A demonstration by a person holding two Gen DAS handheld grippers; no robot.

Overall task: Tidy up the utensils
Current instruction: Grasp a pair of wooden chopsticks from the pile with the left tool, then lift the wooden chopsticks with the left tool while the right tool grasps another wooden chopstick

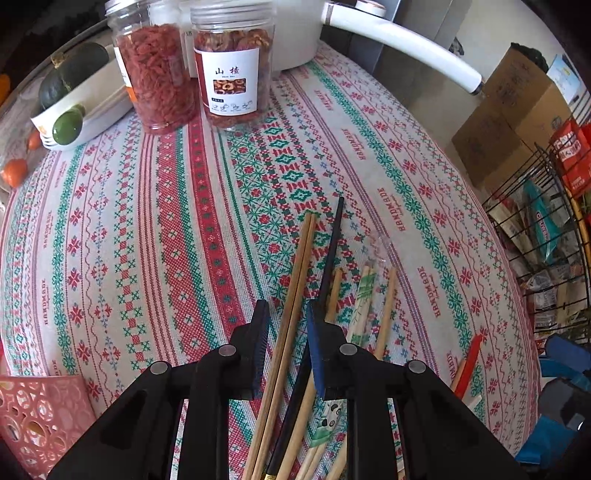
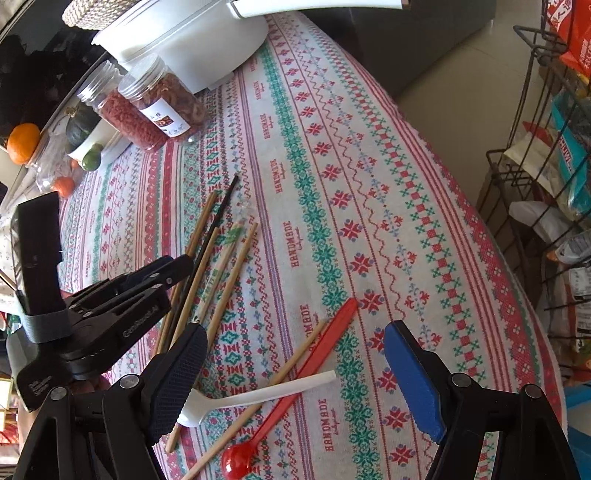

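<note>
1. The left gripper (image 1: 288, 314) hangs over a cluster of chopsticks (image 1: 295, 280) on the patterned tablecloth (image 1: 147, 221); its jaws are parted, and two brown sticks run through the gap, with a black chopstick (image 1: 332, 243) lying by the right finger. Whether the pads touch any stick cannot be told.
2. The right gripper (image 2: 295, 373) has its jaws spread wide and grips nothing.
3. Between its fingers lie a white spoon (image 2: 258, 395), a red spoon (image 2: 295, 376) and loose bamboo sticks, crossing one another on the cloth.
4. At the far left stand two clear jars (image 1: 192, 70) of dried red goods, in front of a white pot (image 1: 291, 33).
5. A pink perforated basket (image 1: 40, 417) sits at the near left edge.
6. A black wire rack (image 1: 546, 236) of packets stands at the right, off the table.
</note>
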